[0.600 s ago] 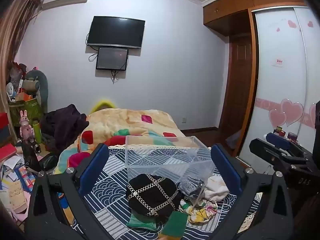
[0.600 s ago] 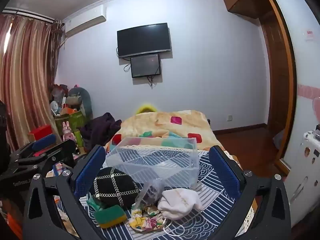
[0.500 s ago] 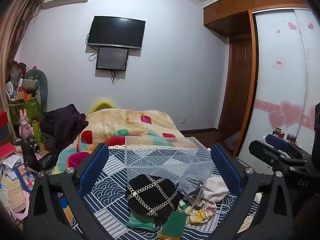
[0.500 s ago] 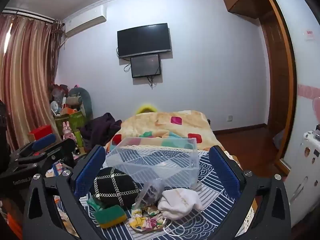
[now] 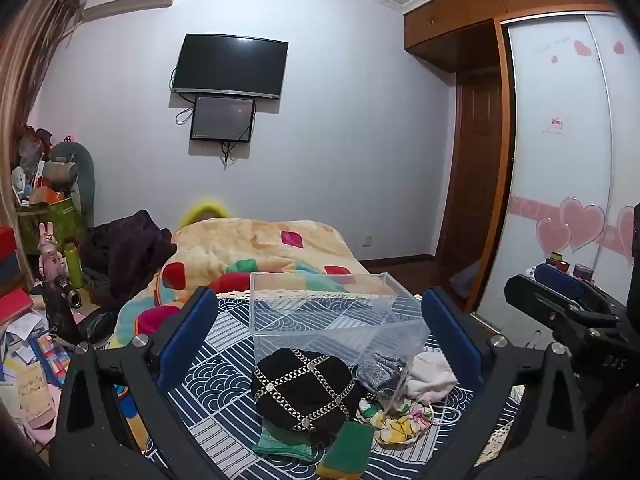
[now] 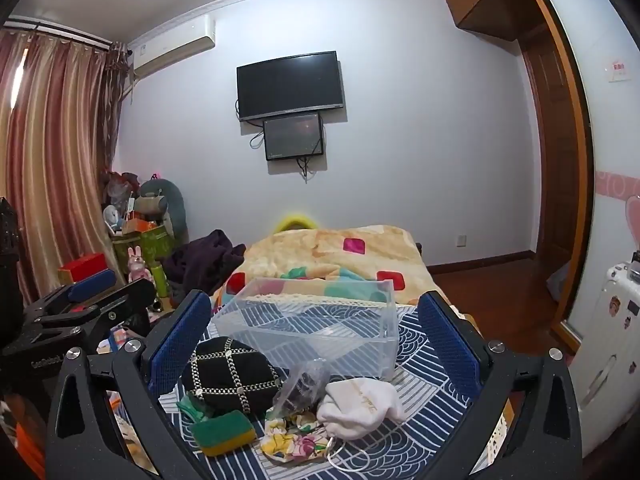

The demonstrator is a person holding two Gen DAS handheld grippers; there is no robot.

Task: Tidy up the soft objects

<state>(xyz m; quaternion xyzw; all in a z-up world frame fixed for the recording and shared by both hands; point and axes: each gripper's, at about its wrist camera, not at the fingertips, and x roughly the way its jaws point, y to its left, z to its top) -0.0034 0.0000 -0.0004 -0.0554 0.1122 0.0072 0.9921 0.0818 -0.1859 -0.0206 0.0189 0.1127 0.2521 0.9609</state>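
**Still clear of the pile: snag and tip risks ahead**

Likely to skid or tip if knocked by a low approach: clear plastic bin (image 5: pixel 332 320), empty, light, standing mid-bed on the blue patterned bedspread (image 5: pixel 216 376), toward the far end of that cover. Hard to close on squarely: black chain-quilted cap (image 6: pixel 232 376), bulky, domed, lying just in front of the bin's near left corner and overlapping a green cloth (image 5: pixel 282 446). Prone to come up together in one pinch: white cloth pouch (image 6: pixel 358 406), floral fabric piece (image 6: pixel 294 438) and crinkled clear bag (image 6: pixel 304 380), all touching, near the bin's near right corner; loose cord beside the pouch apt to catch a pad. Smallest, at the near edge: green-and-yellow sponge (image 6: pixel 222 432).

Held above and short of all this: left gripper (image 5: pixel 320 336) and right gripper (image 6: pixel 316 332), both spread wide, gripping nothing, each framing bin and pile between its blue pads.
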